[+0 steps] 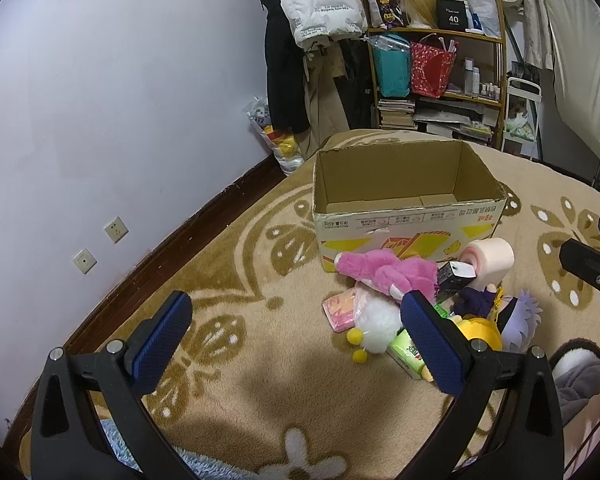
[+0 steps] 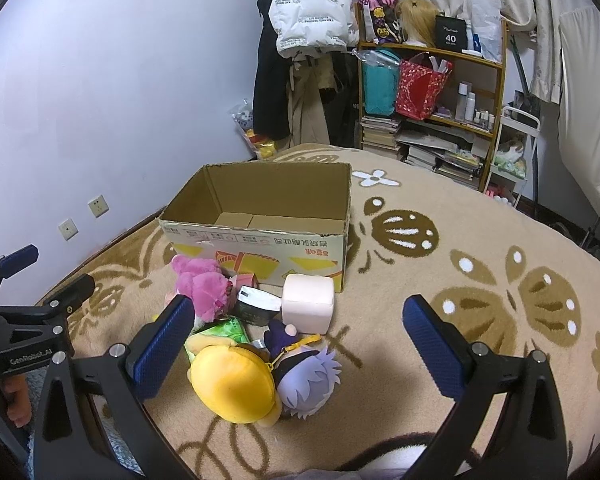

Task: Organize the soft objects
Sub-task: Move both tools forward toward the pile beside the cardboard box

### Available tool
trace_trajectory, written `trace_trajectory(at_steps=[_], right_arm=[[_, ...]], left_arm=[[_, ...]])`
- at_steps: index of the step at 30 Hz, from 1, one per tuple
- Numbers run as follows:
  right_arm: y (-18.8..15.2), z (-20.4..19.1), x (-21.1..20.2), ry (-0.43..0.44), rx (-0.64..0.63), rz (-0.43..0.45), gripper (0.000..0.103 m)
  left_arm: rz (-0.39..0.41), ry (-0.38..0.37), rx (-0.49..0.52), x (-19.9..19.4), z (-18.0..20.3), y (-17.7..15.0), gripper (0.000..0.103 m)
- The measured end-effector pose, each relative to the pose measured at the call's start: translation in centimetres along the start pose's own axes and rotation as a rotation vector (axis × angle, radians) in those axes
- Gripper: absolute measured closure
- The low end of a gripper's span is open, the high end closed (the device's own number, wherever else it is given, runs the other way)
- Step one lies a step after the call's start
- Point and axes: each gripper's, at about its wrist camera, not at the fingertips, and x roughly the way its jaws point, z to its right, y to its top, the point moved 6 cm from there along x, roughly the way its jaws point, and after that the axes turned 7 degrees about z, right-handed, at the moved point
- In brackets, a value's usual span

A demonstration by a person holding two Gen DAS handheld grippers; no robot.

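An open, empty cardboard box [image 1: 400, 216] [image 2: 260, 236] stands on the carpet. In front of it lies a pile: a pink plush [image 1: 388, 272] [image 2: 200, 284], a white plush with yellow pompoms [image 1: 376, 324], a pink cake-roll cushion [image 1: 488, 256] [image 2: 308, 298], a yellow plush [image 2: 232, 384], a purple-haired doll [image 2: 308, 376], a green tissue pack [image 1: 406, 354] and a small dark box [image 2: 256, 306]. My left gripper [image 1: 296, 344] is open and empty, left of the pile. My right gripper [image 2: 300, 344] is open and empty, above the yellow plush and doll.
A beige patterned carpet [image 2: 480, 280] covers the floor. The wall with sockets [image 1: 116, 230] runs along the left. A shelf [image 2: 432, 112] of bags and books, hanging coats [image 1: 300, 60] and a plastic bag [image 1: 276, 140] stand behind the box. A grey slipper [image 1: 580, 372] lies at right.
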Motion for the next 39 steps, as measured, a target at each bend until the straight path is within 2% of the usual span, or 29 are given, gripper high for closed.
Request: trace_trajectory(at_steps=[9,17,22,30,34,36,39], right_arm=[[0.1,0.8,2.0,0.017,0.045,-0.049,0.0],[0.5,1.0,5.2,0.001,0.051,-0.104,0.0],[0.7,1.1,7.4,-0.007,0.046,-0.149,0.0],[0.7,1.1,11.2,-0.001,0.062,-0.22,0.0],[0.3,1.6,13.0,-0.006,0.1,-0.258,0.006],[0.0,1.8,13.6,-0.003,0.117,-0.279,0.013],[-0.5,2.2,14.3,-0.004,0.139,-0.301,0.014]], left_arm=[[-0.08,-0.073,-0.034,3.1,0.5,0.6,0.0],[-0.109,-0.087,-0.037,6.5,1.6,1.5,0.0],[-0.135,-0.081,-0.002,8.8,2.6,1.9,0.0],[-0.18,-0.112,0.013,11.6,4.5,2.3,0.0],[-0.22,-0.134,0.0,13.4,5.4,1.9,0.0],[-0.236,-0.145,-0.013,14.0,5.6,1.9,0.0],[-0.257,-0.173,-0.034,15.0,6.2,1.6,0.0]])
